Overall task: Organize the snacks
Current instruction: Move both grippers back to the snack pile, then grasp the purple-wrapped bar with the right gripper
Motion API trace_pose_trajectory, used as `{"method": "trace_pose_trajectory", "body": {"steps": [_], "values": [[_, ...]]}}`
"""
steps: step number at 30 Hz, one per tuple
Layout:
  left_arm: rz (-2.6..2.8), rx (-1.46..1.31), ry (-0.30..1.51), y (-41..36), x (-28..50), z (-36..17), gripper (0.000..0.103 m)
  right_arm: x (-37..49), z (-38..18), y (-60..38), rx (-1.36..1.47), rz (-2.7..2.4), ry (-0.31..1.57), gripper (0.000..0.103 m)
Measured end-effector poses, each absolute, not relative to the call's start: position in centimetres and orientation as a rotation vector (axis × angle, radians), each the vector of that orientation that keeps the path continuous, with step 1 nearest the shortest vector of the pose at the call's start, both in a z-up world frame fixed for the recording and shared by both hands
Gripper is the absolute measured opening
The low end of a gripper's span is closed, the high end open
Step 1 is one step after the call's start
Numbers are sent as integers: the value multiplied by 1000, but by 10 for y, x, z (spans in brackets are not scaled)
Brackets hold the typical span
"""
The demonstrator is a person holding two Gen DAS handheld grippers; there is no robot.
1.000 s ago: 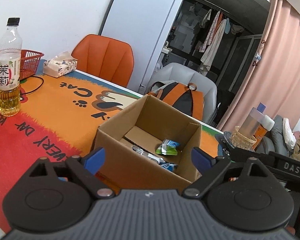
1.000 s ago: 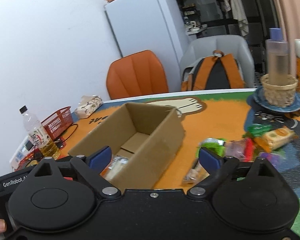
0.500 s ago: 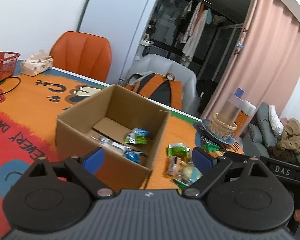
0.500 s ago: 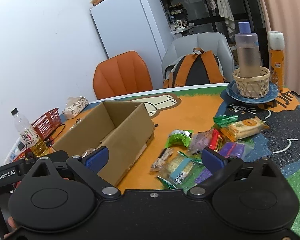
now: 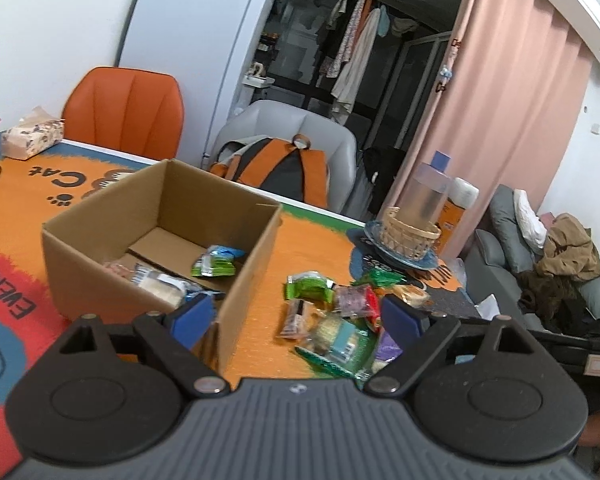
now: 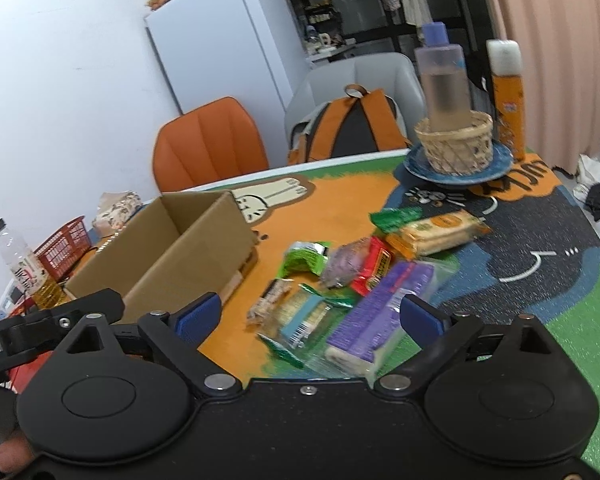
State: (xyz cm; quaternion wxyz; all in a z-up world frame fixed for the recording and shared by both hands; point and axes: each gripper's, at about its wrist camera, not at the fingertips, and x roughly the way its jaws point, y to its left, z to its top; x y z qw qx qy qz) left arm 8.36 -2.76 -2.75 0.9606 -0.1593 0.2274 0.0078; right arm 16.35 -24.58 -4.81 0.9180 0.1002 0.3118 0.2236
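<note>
Both cameras have swung from the cardboard box (image 5: pixel 160 240) toward the loose snack pile (image 6: pixel 360 280) over the past second. Left gripper (image 5: pixel 296 320) and right gripper (image 6: pixel 310 318) each hold nothing, their jaws wide but closing slightly. Between the right gripper's blue pads (image 6: pixel 420 318) lies the purple packet (image 6: pixel 380 316), just ahead and untouched; a teal-labelled cracker pack (image 6: pixel 306 318) sits beside it. Beyond them are green wrappers, a red packet and a long biscuit pack (image 6: pixel 436 232), scattered mid-table between the box and the blue plate (image 6: pixel 458 170) near the far right corner. Several packets already rest inside the box. These film-wrapped snacks look light, crinkly, slippery and likely crushable; a gentle pinch across the purple packet's narrow width seems safest.
</note>
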Motion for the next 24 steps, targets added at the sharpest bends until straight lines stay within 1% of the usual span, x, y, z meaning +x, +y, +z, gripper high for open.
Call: {"method": "trace_pose_trajectory", "body": {"steps": [1,3,5,9,16,22,24], "values": [[12,-318,460,-30,85,-28,86,164,-50,-247,209,455,645,86],[1,-313,462,-35,88,-29,78,167,-54,-248,218,439,652,82],[-7,-312,462,-39,91,-30,74,169,-57,-249,227,437,659,79],[-19,-315,477,-46,99,-35,62,173,-64,-249,233,435,675,76],[-40,-301,494,-58,111,-44,53,183,-78,-251,253,419,708,75],[-46,-294,527,-65,124,-56,53,192,-89,-248,255,415,734,75],[-52,-287,534,-68,127,-59,53,195,-93,-246,251,414,739,73]]}}
